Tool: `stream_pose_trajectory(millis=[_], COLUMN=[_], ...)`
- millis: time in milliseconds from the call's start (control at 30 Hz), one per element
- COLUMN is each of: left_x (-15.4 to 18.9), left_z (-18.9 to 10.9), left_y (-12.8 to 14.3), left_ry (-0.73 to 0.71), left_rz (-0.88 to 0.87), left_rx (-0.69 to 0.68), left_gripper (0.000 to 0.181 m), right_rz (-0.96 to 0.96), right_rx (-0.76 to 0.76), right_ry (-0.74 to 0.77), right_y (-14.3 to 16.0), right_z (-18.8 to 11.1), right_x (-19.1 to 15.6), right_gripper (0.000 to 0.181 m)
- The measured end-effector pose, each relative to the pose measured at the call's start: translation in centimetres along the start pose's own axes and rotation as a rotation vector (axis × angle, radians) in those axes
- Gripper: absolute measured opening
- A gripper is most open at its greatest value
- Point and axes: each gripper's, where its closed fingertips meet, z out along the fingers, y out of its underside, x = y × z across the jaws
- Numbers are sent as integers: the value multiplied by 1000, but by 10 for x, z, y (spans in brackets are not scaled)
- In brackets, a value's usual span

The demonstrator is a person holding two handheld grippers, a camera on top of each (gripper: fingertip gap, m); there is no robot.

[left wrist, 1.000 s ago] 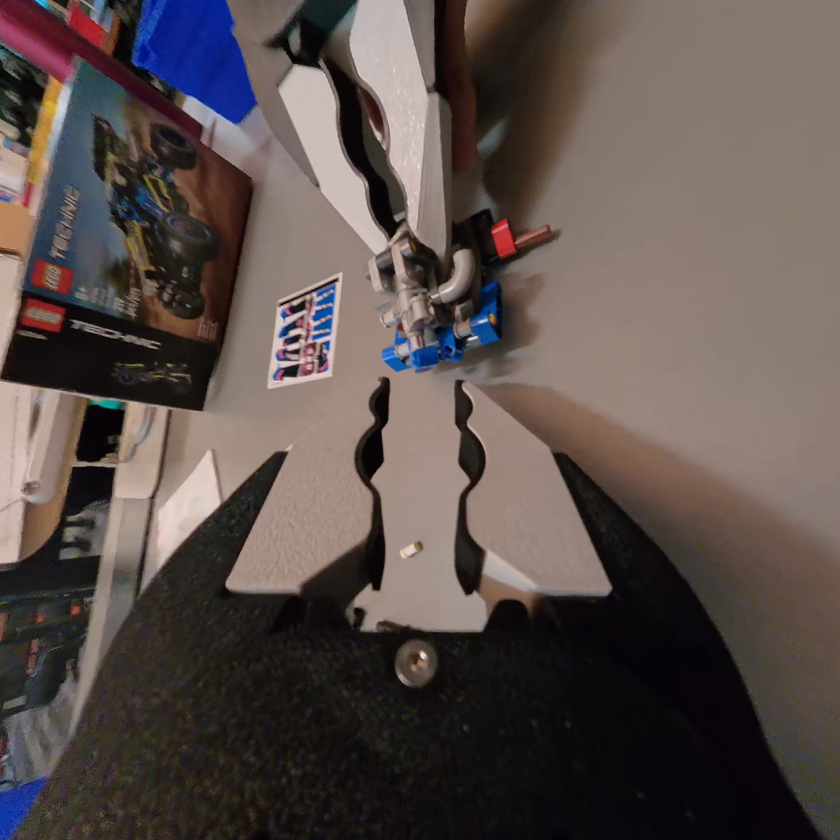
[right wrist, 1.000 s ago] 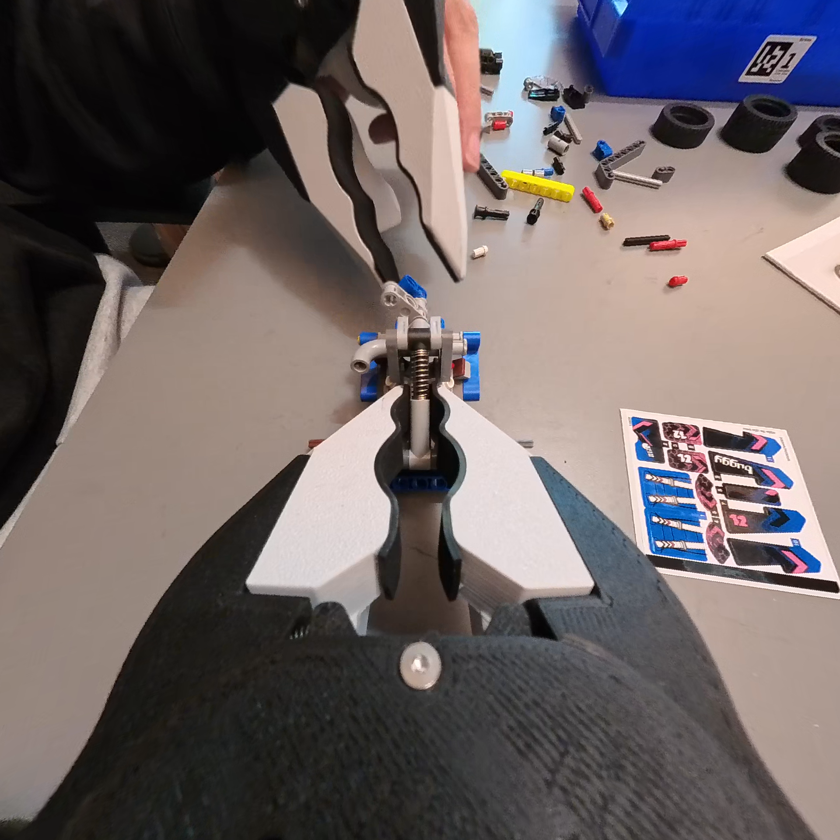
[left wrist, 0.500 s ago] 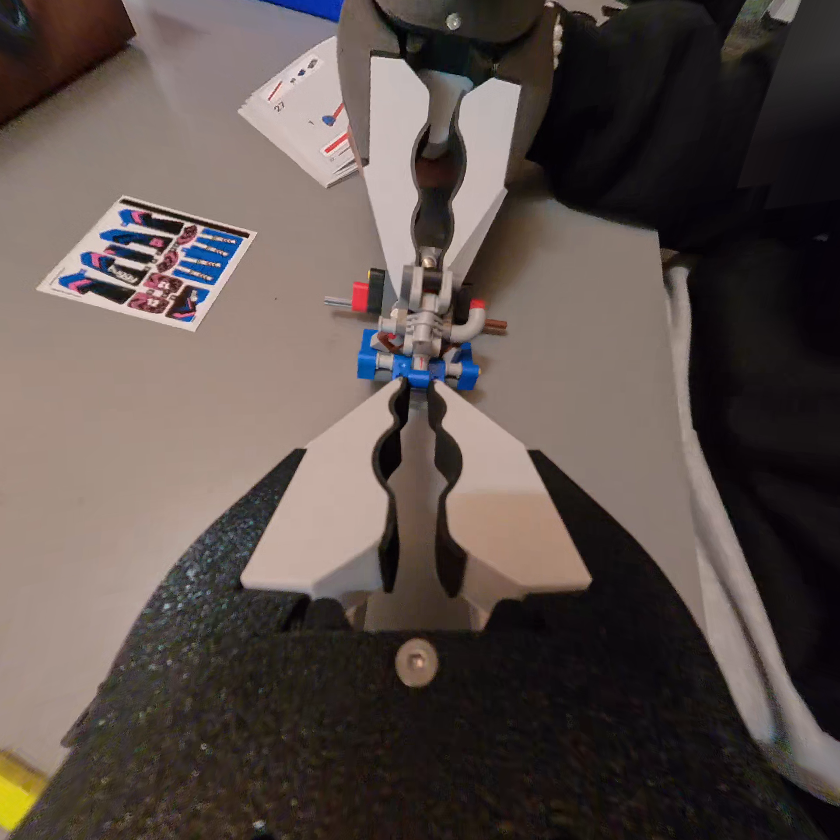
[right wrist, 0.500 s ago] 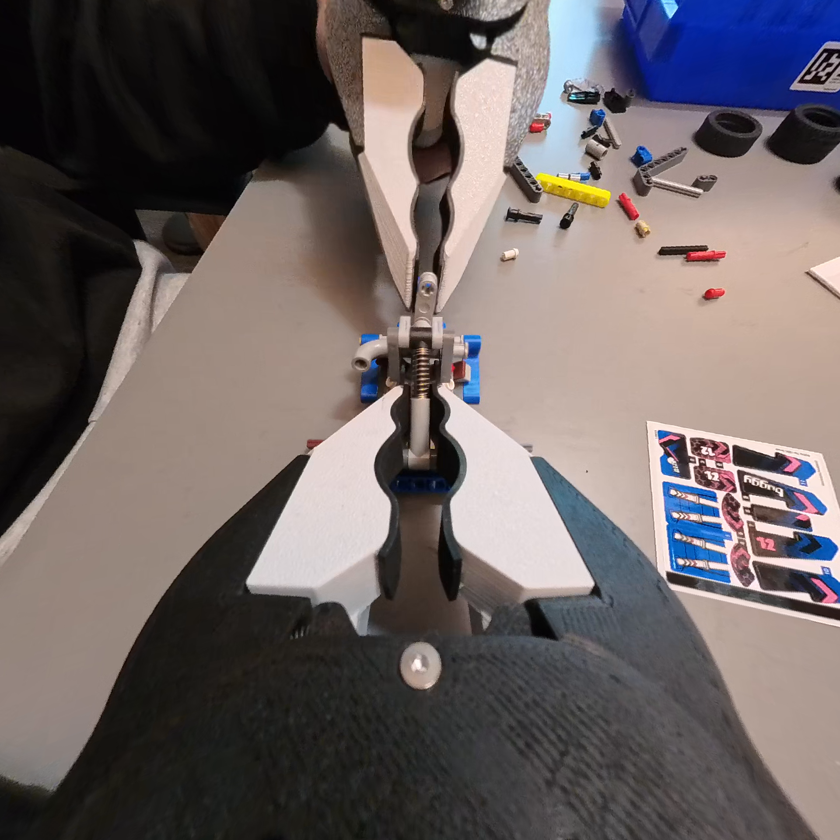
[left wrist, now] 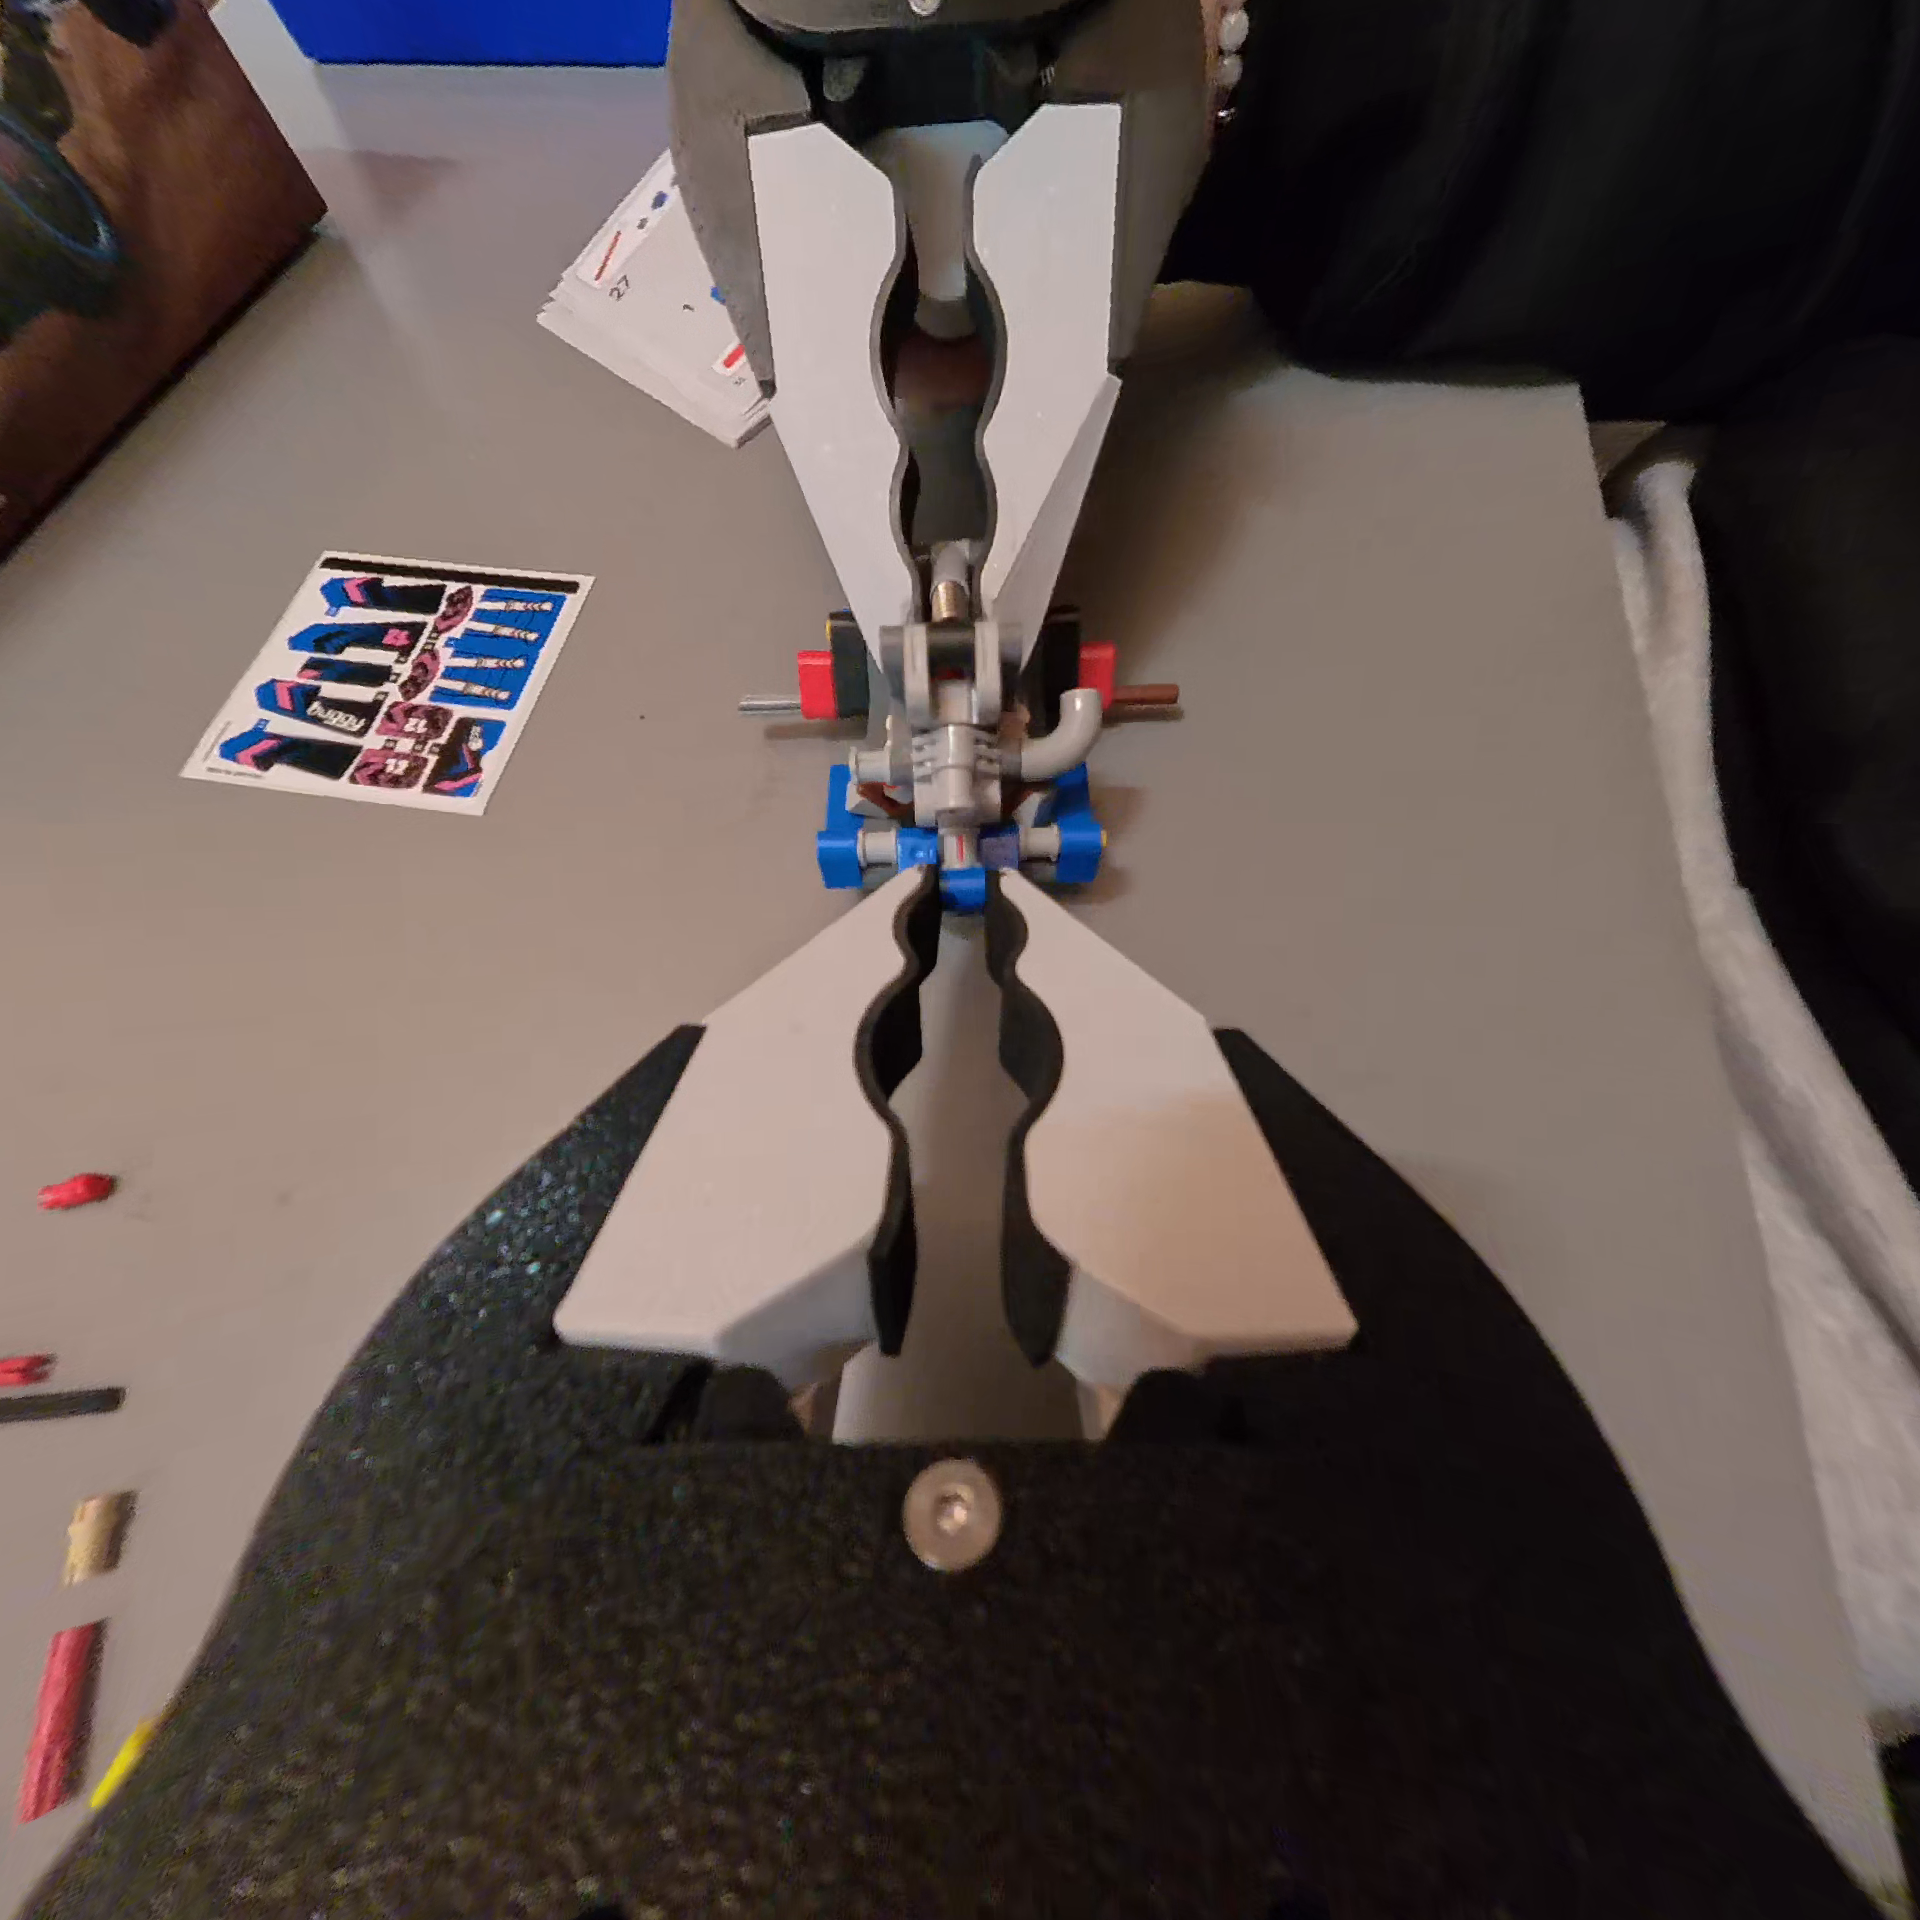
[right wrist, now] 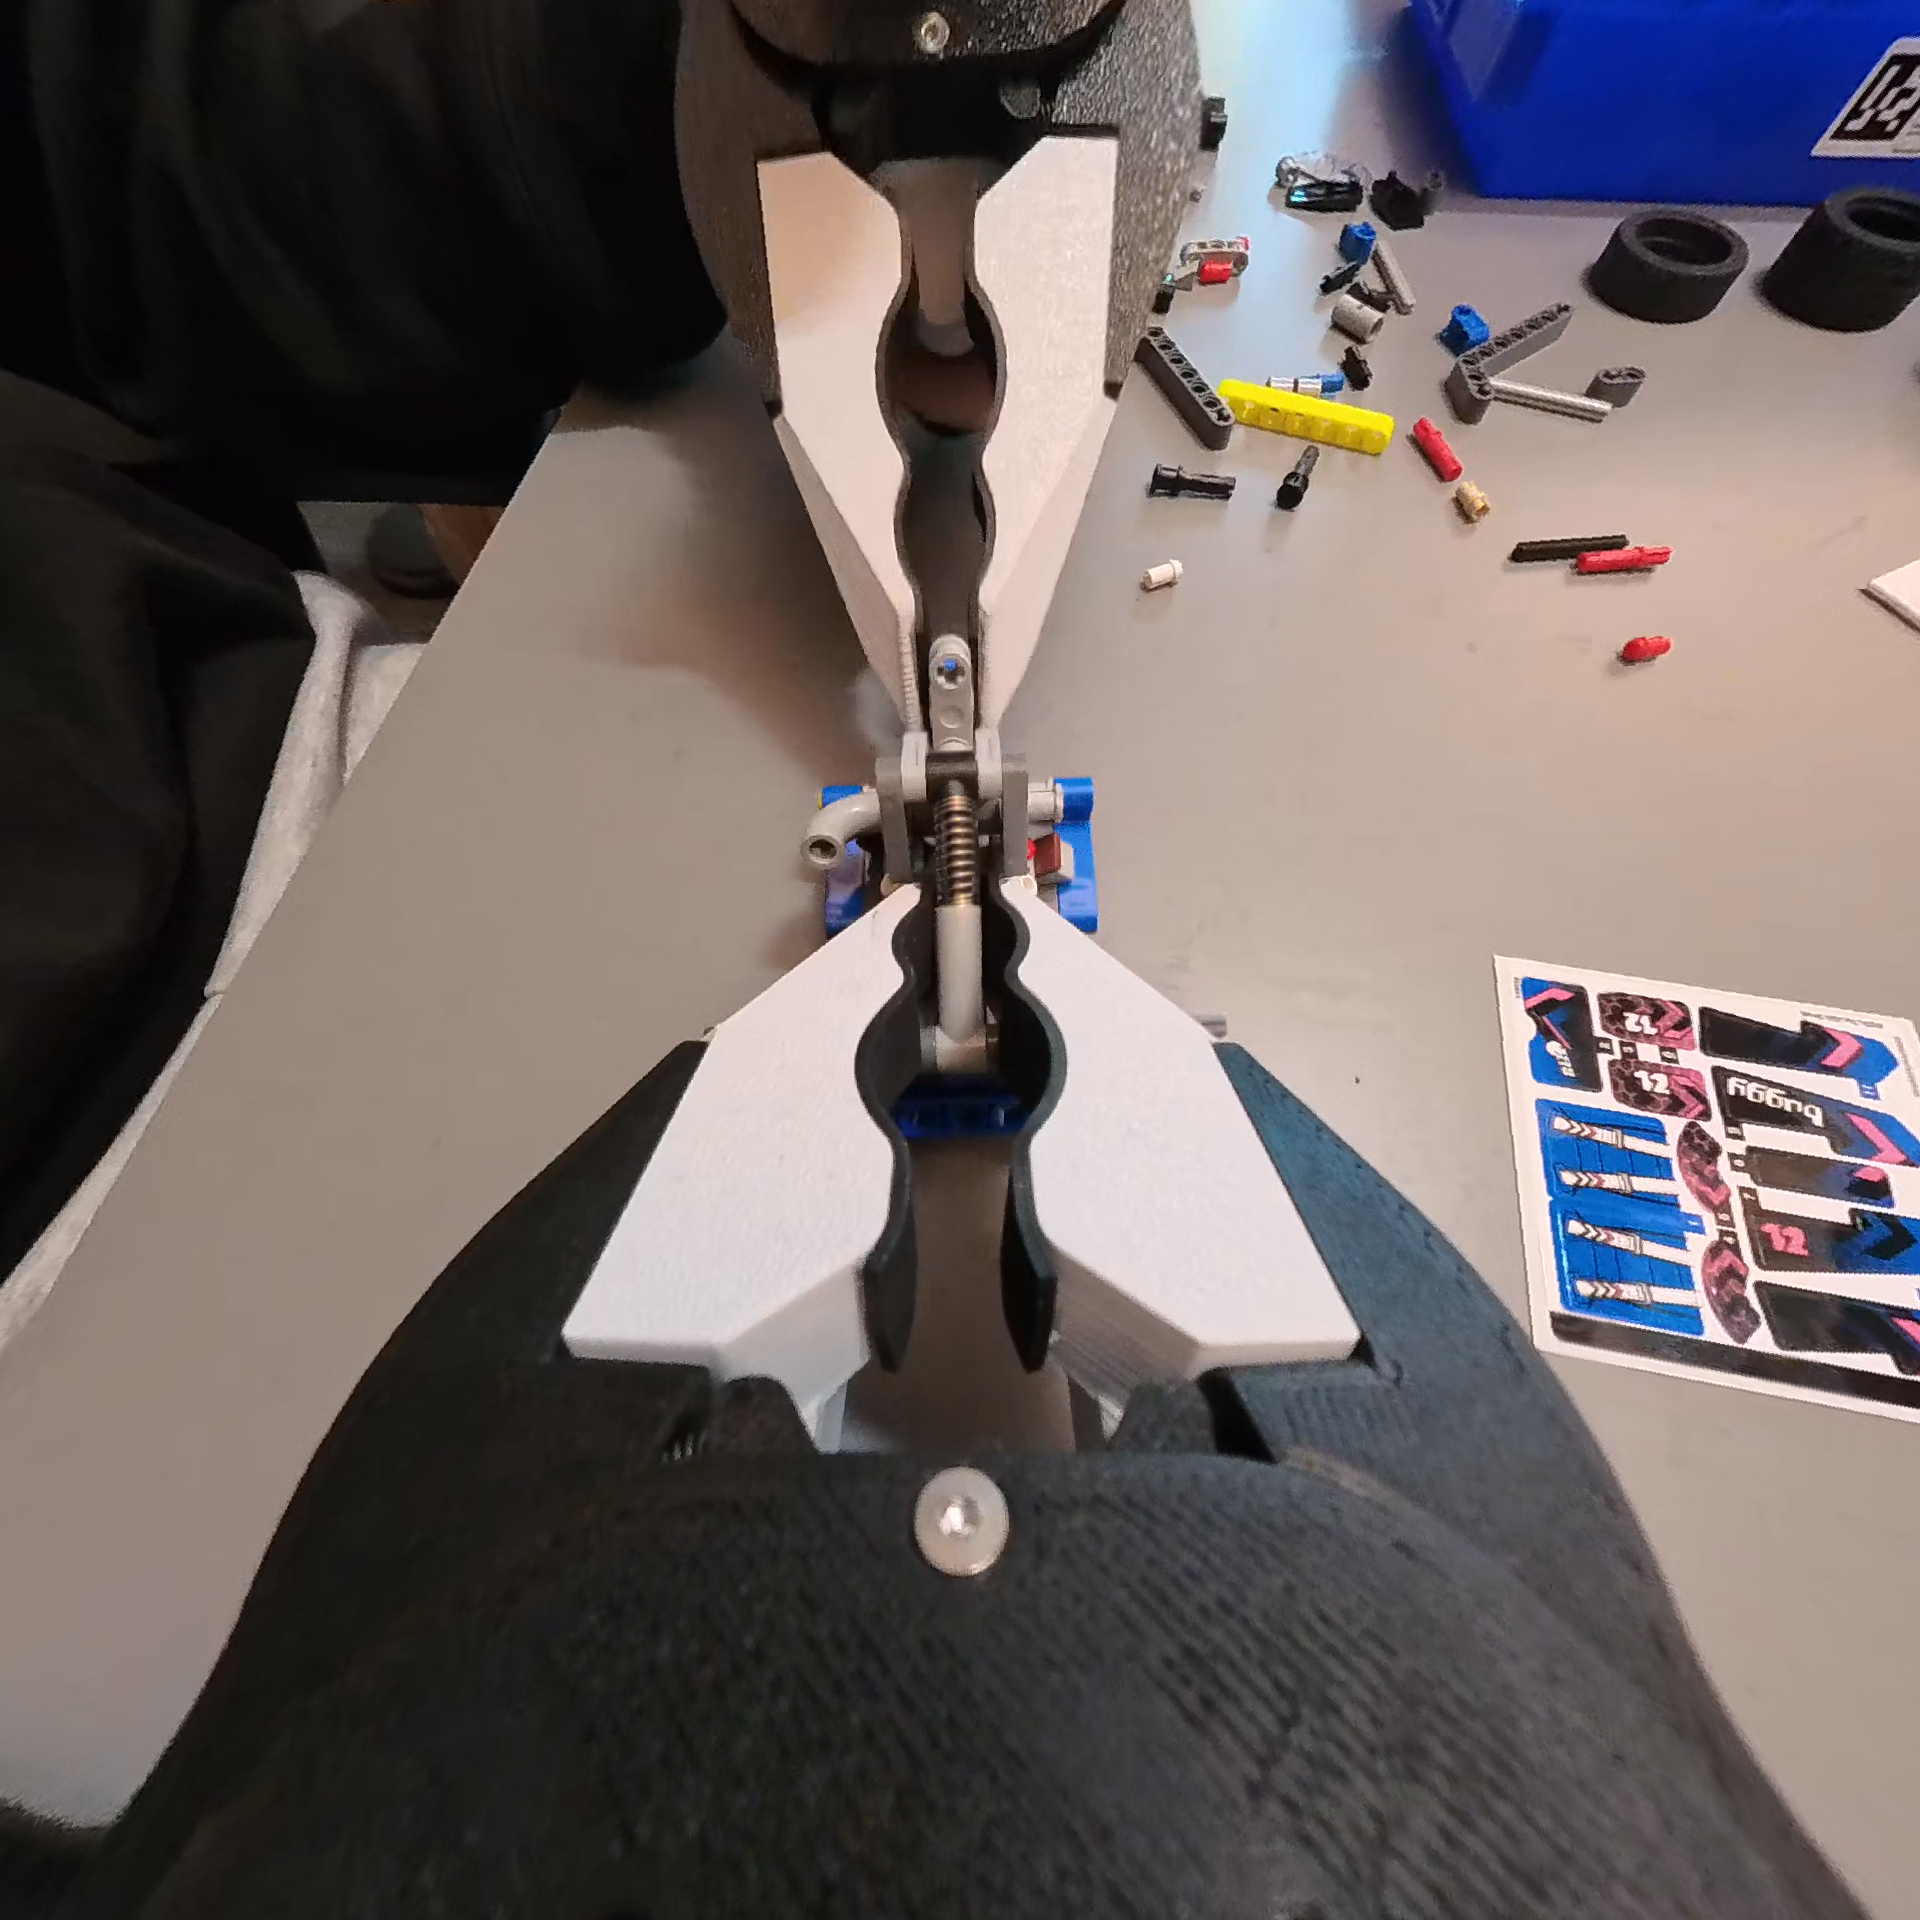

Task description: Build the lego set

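**Lego build — part-built model held from both ends**

1. Counter (right wrist: pixel 1351 810) — grey, carries everything listed. Its far side is cut off in both views.
2. Right hand-held gripper (right wrist: pixel 961 904) — jaws narrow, clamped around the model's near end, the spring shaft lying in the gap between them.
3. Left hand-held gripper (left wrist: pixel 961 896) — jaws narrow, tips pinching the blue bar at the model's opposite end.
4. Sticker sheet (right wrist: pixel 1714 1174) — flat, well apart from the model.
5. Model (right wrist: pixel 951 831) — grey and blue, resting on the counter between the two grippers. A small grey arm (right wrist: pixel 951 691) sticks up into the left tips.
6. Loose pieces (right wrist: pixel 1304 416) — scattered beyond, untouched.

Step judged: seating or adjusting a part on the model. Next move likely calls for a steady hold on one end and a short, straight push from the other.

Hidden: the model's underside, and which part exactly is being joined. Contact at the tips is hard to make out.
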Motion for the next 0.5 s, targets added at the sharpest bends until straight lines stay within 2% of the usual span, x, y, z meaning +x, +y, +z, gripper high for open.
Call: stream_pose_trajectory(millis=[200, 400, 500], left_x=[2, 3, 3], left_z=[4, 1, 1], left_y=[-1, -4, -3], left_ry=[18, 28, 36], left_rz=[8, 2, -2], left_rx=[6, 31, 26], left_gripper=[5, 16, 13], right_rz=[-2, 9, 13], right_rx=[-1, -1, -1], right_ry=[-10, -10, -13], right_y=[0, 0, 0], right_z=[1, 1, 1], right_x=[-1, 0, 0], right_gripper=[6, 6, 6])
